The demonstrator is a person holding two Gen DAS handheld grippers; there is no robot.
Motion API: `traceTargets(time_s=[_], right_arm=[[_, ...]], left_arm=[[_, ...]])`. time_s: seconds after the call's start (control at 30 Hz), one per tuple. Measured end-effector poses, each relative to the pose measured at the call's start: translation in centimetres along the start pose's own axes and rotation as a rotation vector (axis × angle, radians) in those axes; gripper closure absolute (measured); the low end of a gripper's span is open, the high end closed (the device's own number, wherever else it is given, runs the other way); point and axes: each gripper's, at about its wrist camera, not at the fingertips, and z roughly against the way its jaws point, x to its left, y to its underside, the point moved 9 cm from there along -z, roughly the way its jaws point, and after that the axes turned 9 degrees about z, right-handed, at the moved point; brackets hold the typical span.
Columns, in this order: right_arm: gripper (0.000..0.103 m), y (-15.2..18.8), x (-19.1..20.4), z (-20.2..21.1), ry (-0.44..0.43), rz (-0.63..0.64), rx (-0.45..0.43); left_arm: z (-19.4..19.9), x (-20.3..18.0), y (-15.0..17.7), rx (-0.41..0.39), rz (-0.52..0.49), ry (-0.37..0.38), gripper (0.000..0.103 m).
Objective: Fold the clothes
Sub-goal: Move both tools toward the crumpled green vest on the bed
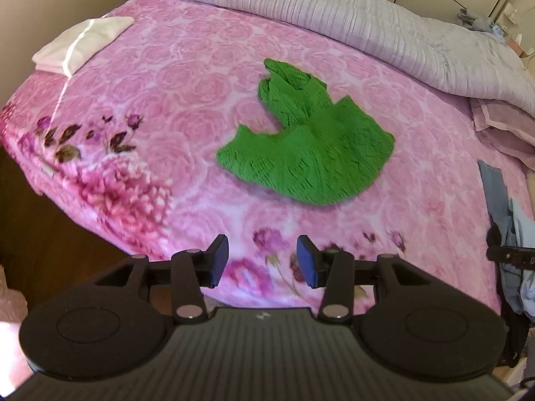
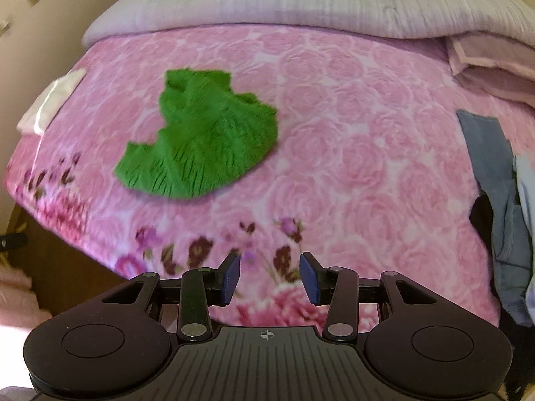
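Observation:
A green knitted garment (image 1: 311, 143) lies crumpled on the pink rose-patterned blanket (image 1: 187, 77), its narrow end pointing toward the far side of the bed. My left gripper (image 1: 262, 262) hovers open above the blanket's near edge, well short of the garment, with nothing between its blue pads. In the right wrist view the same green garment (image 2: 200, 137) lies to the upper left on the blanket (image 2: 351, 133). My right gripper (image 2: 270, 275) is open too, empty, above the flowered border near the bed's front edge.
A folded white cloth (image 1: 80, 45) rests at the far left corner of the bed. A grey-lilac quilt (image 1: 334, 10) is bunched along the far side. A pile of blue and grey clothes (image 2: 501, 207) lies at the right edge. The bed drops off at the left.

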Motion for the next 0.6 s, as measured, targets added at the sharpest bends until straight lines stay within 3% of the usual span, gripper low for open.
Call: traceTargets(time_s=[0.2, 0.33, 0.5, 0.6], right_arm=[[0.06, -4.6, -0.1, -2.8, 0.044, -0.126, 0.017], [0.059, -6.9, 0.3, -5.1, 0.076, -0.225, 0.053], [0.056, -7.9, 0.3, -8.5, 0.115, -0.369, 0.106], [0.053, -7.5, 0.2, -10.7, 0.16, -0.322, 0.152]], left_arm=[[-5.1, 2.6, -6.6, 0.051, -0.049, 0.012, 0.06], [-8.8, 4.2, -10.2, 0.127, -0.051, 0.063, 0.058], [-14.0, 5.4, -11.1, 0.183, -0.09, 0.101, 0.055], [-17.2, 6.2, -11.5, 0.215, -0.117, 0.121, 0.055]])
